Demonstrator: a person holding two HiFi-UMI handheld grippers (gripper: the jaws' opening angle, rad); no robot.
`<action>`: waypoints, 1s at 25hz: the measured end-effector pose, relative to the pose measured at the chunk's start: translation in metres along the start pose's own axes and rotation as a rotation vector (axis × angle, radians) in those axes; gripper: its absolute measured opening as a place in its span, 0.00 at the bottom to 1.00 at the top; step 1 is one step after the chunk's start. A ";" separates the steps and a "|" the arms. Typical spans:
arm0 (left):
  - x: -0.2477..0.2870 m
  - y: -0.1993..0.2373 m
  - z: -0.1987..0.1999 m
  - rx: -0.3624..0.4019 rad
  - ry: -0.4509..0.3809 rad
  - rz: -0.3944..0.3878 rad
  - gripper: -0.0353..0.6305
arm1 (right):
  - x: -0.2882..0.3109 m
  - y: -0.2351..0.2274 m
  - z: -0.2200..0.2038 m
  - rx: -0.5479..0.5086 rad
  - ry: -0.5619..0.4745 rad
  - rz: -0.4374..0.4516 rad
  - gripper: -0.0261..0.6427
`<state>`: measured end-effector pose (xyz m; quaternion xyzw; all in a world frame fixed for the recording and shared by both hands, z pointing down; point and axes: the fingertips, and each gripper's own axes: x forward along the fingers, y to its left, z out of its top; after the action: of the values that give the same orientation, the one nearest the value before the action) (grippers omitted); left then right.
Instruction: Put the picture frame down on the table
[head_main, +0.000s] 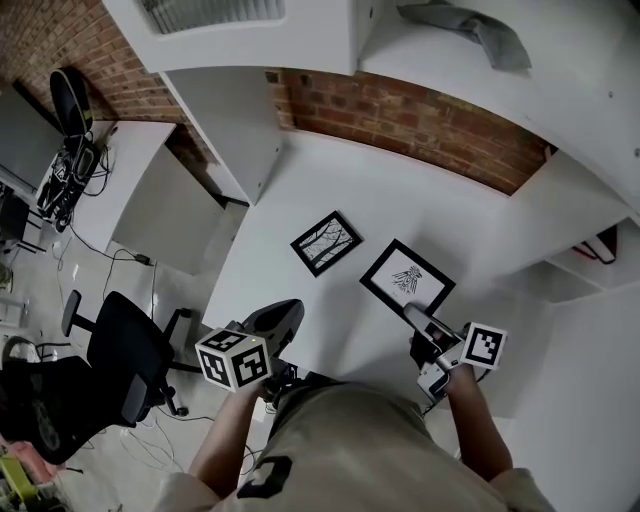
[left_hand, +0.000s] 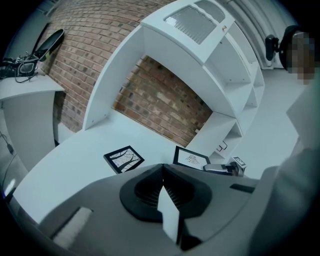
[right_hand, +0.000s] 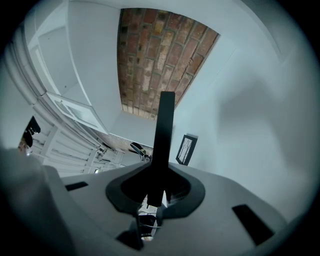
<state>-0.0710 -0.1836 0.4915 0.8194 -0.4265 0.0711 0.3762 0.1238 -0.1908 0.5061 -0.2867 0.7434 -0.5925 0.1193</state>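
Observation:
Two black picture frames are in view on the white table. One with a tree drawing lies flat. My right gripper is shut on the near edge of the other, a frame with a small dark print. In the right gripper view this frame runs edge-on as a black bar out of the jaws. It sits low over the table, and I cannot tell whether its far edge touches. At the table's near edge my left gripper is shut and empty, its jaws pressed together.
A brick wall and white shelving border the table at the back and right. A black office chair and cables stand on the floor to the left. A side desk carries dark gear at far left.

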 end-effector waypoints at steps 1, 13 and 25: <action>0.001 -0.002 -0.001 0.001 0.003 -0.006 0.06 | 0.000 -0.001 0.001 -0.008 0.000 -0.005 0.11; 0.001 -0.008 -0.012 -0.003 0.023 -0.034 0.06 | 0.000 -0.029 0.015 -0.031 0.004 -0.083 0.11; 0.007 -0.014 -0.020 0.000 0.049 -0.055 0.06 | 0.000 -0.052 0.023 -0.066 0.075 -0.147 0.11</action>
<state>-0.0516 -0.1694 0.5011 0.8289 -0.3944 0.0809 0.3883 0.1505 -0.2163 0.5490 -0.3219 0.7433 -0.5851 0.0381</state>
